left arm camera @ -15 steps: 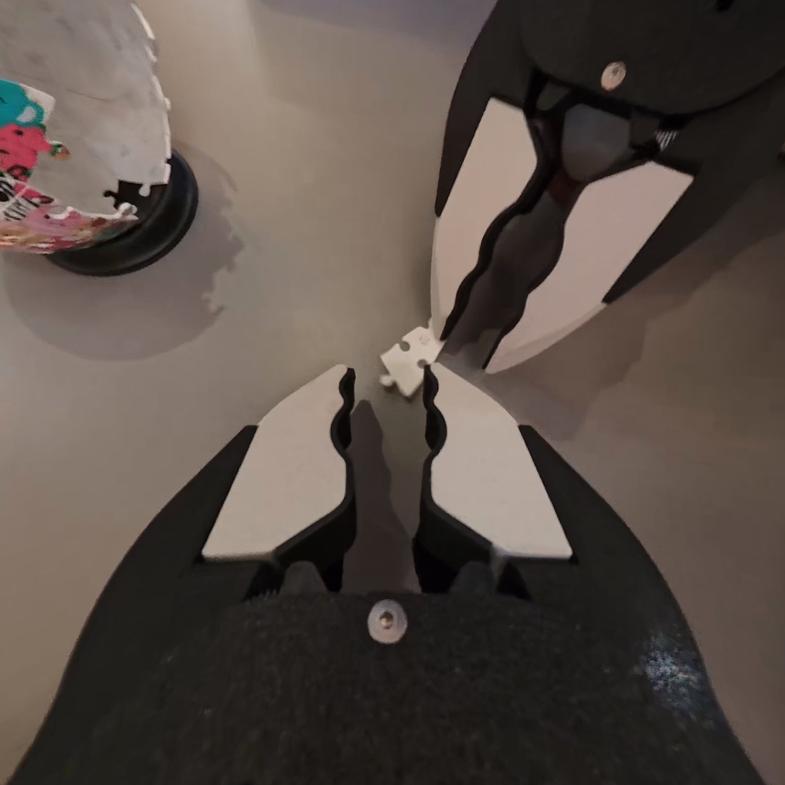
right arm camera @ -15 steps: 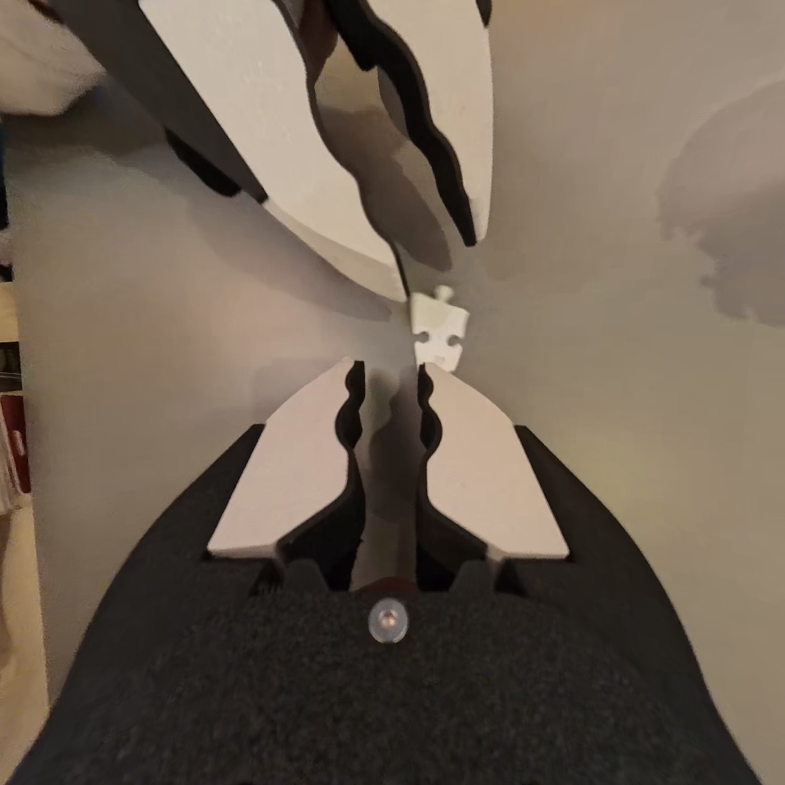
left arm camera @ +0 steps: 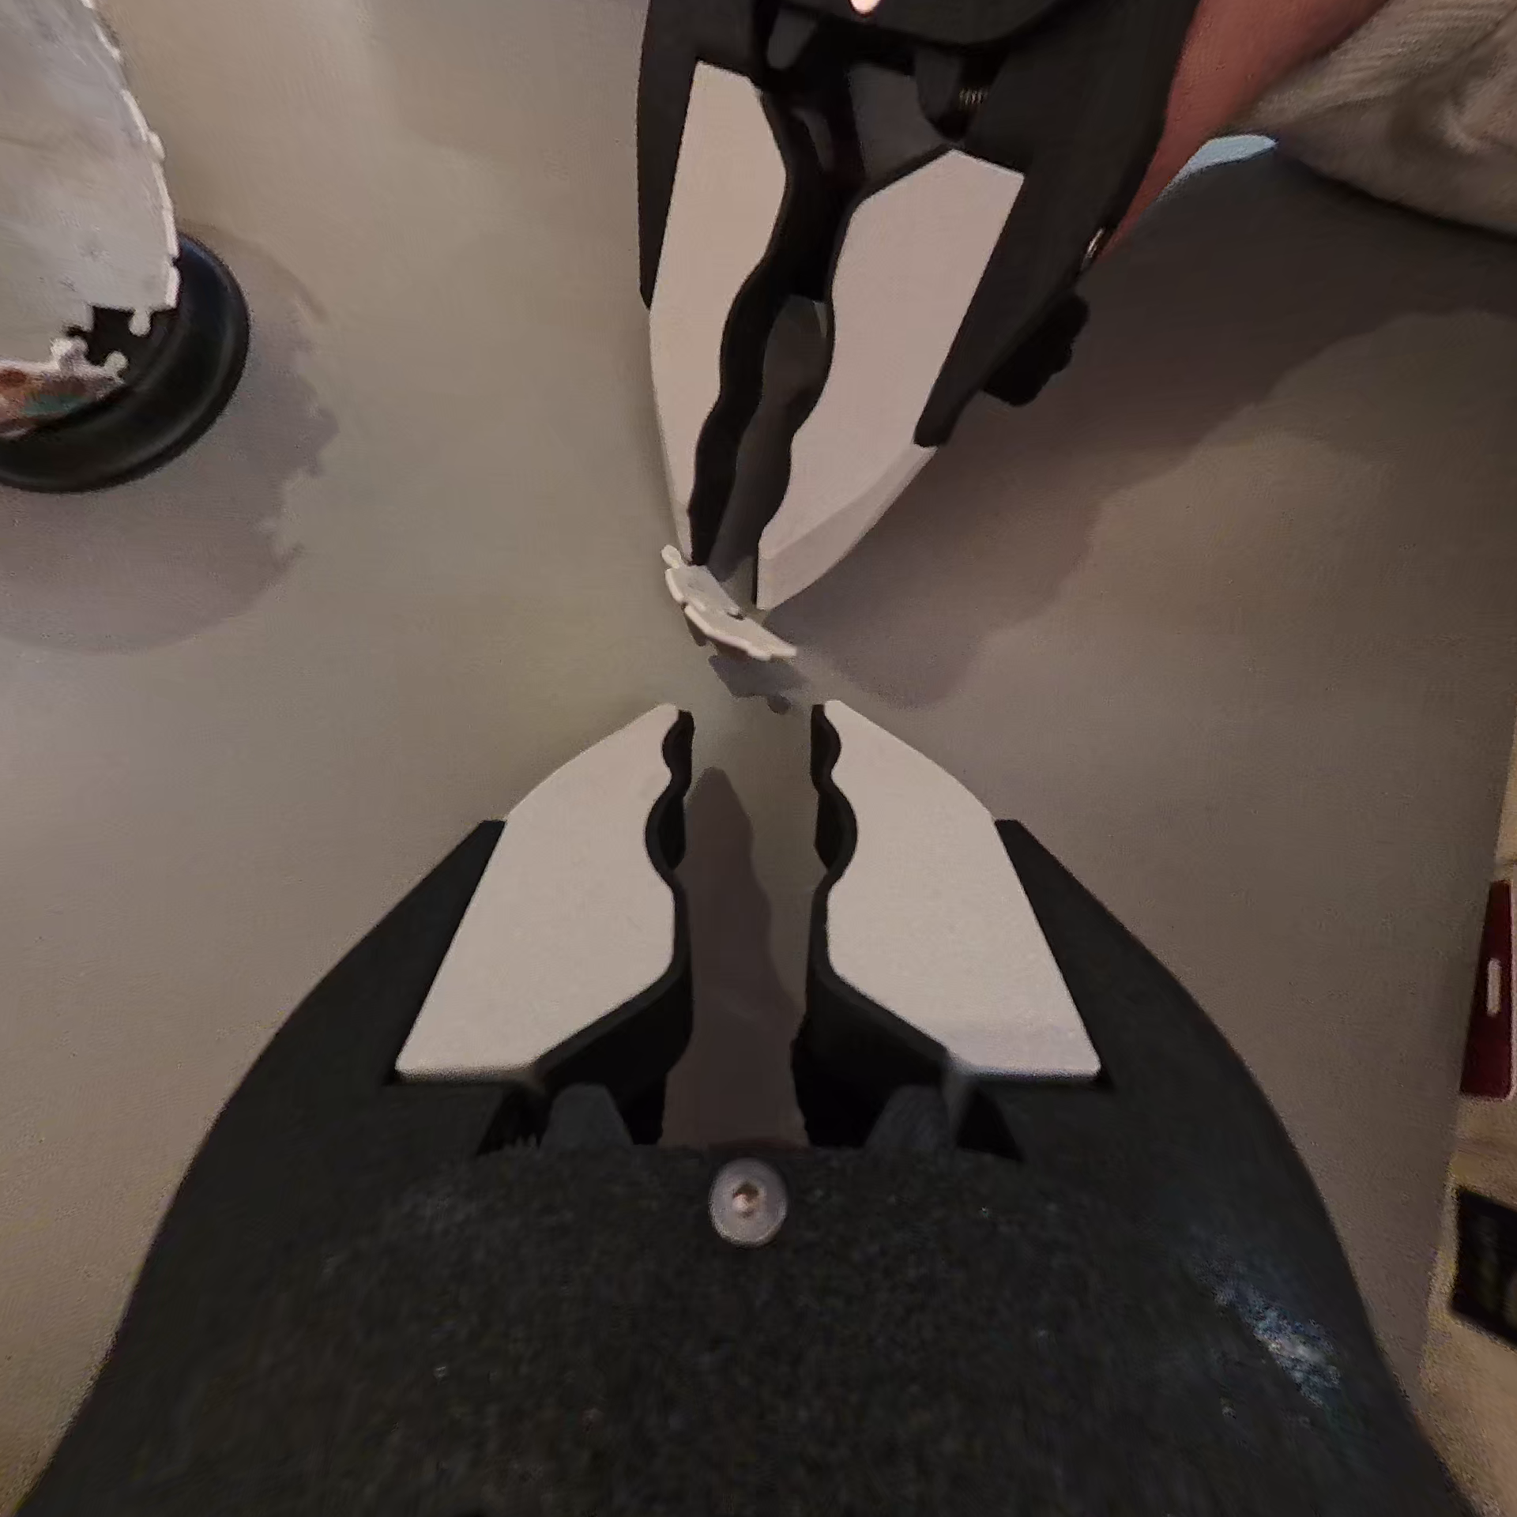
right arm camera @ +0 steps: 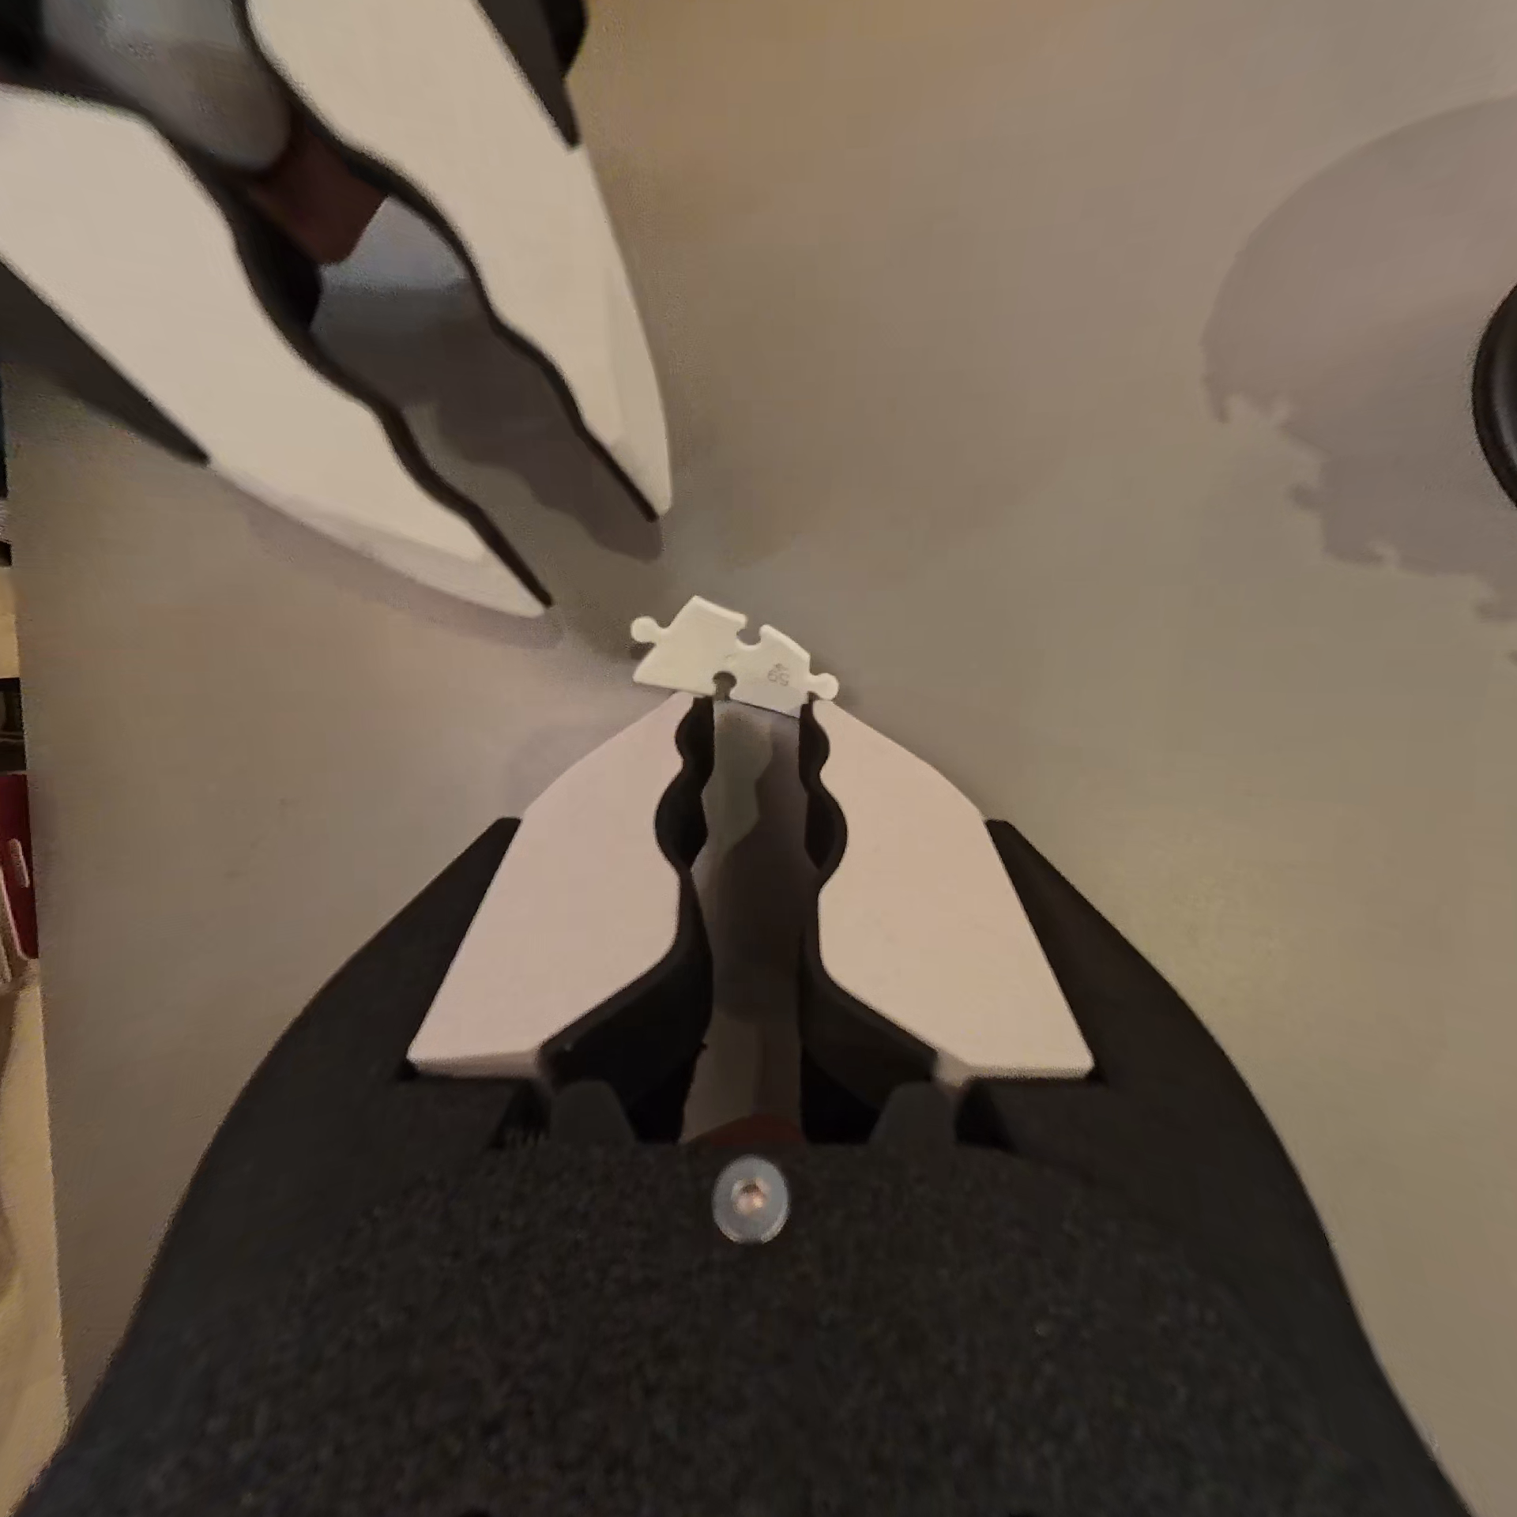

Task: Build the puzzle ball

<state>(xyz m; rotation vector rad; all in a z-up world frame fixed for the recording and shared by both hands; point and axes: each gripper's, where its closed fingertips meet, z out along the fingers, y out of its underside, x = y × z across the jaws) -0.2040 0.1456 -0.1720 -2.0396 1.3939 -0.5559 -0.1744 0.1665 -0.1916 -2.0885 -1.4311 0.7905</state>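
Two joined white puzzle pieces (right arm camera: 735, 657) are pinched between the tips of my right gripper (right arm camera: 753, 704). They are held tilted just above the table, with their shadow under them in the left wrist view (left arm camera: 722, 611). My right gripper (left arm camera: 729, 584) reaches in from the top of that view. My left gripper (left arm camera: 751, 710) is open and empty, its tips just short of the pieces. It shows at the top left of the right wrist view (right arm camera: 599, 558). The partly built puzzle ball (left arm camera: 74, 205) sits on a black ring stand (left arm camera: 189, 353) at the far left.
The grey table (left arm camera: 410, 739) carries everything. The stand's edge shows at the right rim of the right wrist view (right arm camera: 1498, 402). A person's hand and pale sleeve (left arm camera: 1395, 123) are at the top right. Red and dark items (left arm camera: 1490, 1001) lie along the table's right edge. About 5 cm separates my left fingertips from my right. From either gripper's tips it is about 20 cm to the partly built puzzle ball (left arm camera: 74, 205).
The white pieces were lying on the table by my right gripper's tip; now they sit between its tips, raised and tilted. The right gripper has swung round to face my left gripper.
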